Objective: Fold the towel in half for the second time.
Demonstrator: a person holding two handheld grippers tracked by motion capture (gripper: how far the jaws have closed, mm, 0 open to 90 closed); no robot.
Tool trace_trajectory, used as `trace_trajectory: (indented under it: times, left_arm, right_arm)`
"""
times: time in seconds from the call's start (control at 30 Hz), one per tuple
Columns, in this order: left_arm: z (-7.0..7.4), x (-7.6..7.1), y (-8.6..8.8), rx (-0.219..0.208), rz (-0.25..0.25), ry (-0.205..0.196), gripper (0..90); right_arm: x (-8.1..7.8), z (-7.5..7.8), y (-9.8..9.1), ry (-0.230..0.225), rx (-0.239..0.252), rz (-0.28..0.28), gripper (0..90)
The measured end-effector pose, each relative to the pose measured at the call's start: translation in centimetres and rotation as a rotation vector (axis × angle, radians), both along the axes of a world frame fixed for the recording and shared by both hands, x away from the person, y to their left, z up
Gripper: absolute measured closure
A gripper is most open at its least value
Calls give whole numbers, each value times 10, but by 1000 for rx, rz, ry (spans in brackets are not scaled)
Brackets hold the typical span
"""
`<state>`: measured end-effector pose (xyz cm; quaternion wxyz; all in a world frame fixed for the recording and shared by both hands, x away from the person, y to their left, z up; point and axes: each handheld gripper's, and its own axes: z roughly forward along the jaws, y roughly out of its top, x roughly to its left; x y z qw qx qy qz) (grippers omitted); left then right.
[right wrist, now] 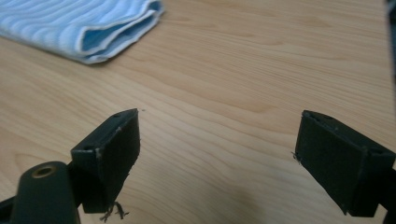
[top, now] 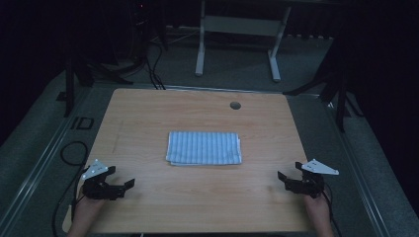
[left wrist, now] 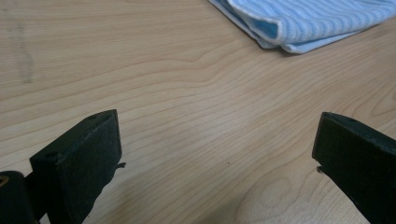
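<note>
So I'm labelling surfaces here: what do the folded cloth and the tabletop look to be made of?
The folded cloth looks like soft woven cotton or microfibre, matte, with fine blue and white ribbed stripes and stacked layers at its edge. The tabletop looks like light wood or wood-grain laminate, smooth, with a faint sheen.

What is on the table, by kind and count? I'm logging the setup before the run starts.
Folded blue-and-white striped cloth: 1, lying flat at mid-table.
Handheld grippers: 2, the left gripper and the right gripper, both with jaws open, apart from the cloth.
Total: 3
</note>
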<state>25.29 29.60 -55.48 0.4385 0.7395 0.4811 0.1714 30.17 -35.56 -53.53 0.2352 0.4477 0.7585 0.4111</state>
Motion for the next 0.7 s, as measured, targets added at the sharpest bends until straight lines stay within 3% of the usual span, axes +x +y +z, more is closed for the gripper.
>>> trace_trajectory:
  times: [0.13,0.33,0.47,0.7]
  left_arm:
    - [3,-4,-1,0,26,-30,14]
    - [10,-9,2,-51,73,-92,14]
    - [7,-10,6,-53,90,-85,14]
    - [3,-9,6,-55,92,-70,14]
  right_arm:
    - [-2,2,-7,-26,39,-25,139]
    - [-7,-5,-6,-74,8,-58,139]
    - [-6,-5,-11,-71,40,-90,139]
    - [-4,-8,-16,-50,54,-115,139]
